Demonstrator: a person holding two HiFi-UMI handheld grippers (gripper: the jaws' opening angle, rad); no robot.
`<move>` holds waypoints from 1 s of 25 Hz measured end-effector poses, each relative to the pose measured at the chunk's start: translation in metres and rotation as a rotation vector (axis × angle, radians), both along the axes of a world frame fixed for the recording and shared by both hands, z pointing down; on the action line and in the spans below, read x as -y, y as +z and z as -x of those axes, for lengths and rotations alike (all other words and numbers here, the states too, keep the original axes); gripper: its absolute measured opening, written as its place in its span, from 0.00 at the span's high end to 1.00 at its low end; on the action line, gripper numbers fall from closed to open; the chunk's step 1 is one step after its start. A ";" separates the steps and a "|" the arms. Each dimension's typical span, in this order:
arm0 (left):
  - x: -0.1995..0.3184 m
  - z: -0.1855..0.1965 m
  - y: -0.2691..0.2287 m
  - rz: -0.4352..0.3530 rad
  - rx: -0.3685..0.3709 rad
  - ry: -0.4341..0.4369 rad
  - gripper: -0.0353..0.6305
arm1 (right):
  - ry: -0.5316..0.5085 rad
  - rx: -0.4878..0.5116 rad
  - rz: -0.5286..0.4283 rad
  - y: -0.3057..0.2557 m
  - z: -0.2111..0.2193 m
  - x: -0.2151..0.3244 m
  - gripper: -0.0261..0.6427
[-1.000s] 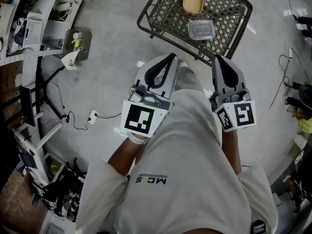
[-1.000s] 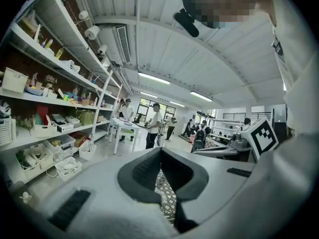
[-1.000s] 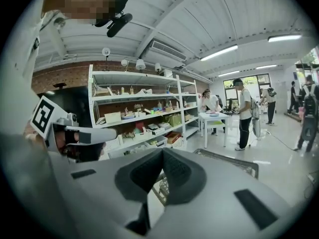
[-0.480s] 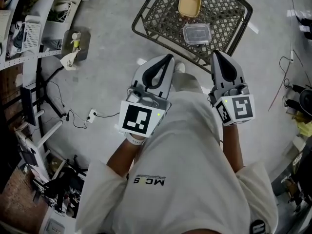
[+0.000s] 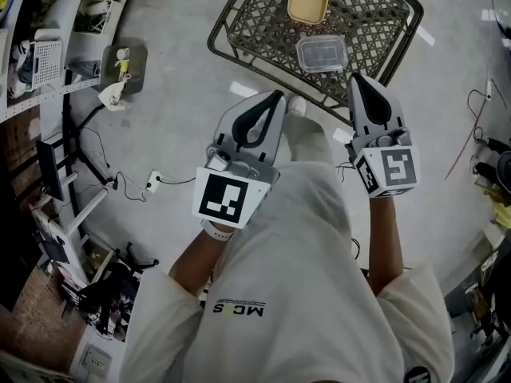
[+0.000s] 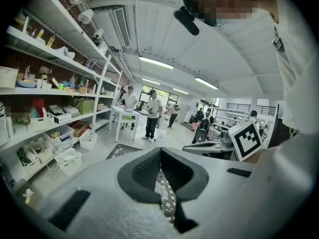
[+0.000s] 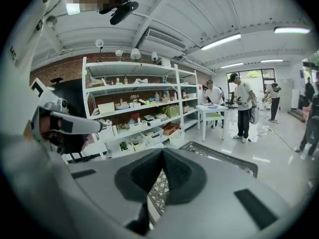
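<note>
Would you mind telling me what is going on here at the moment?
A person in a white shirt holds a gripper in each hand, out in front of the body. The left gripper and the right gripper both have their jaws together, with nothing between them. Just ahead stands a metal mesh table bearing a tan tub and a clear lidded container. Neither gripper touches the table or the containers.
</note>
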State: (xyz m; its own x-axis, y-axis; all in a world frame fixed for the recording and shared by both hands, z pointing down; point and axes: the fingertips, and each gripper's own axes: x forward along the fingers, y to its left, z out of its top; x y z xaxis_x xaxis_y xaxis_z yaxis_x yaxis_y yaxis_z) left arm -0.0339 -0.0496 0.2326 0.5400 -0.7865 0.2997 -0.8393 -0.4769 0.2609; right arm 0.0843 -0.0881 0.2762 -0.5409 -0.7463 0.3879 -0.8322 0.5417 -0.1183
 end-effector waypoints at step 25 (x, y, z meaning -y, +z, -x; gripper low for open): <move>0.053 -0.043 0.125 0.189 0.014 -0.050 0.91 | -0.268 -0.201 0.152 0.169 -0.015 0.087 0.89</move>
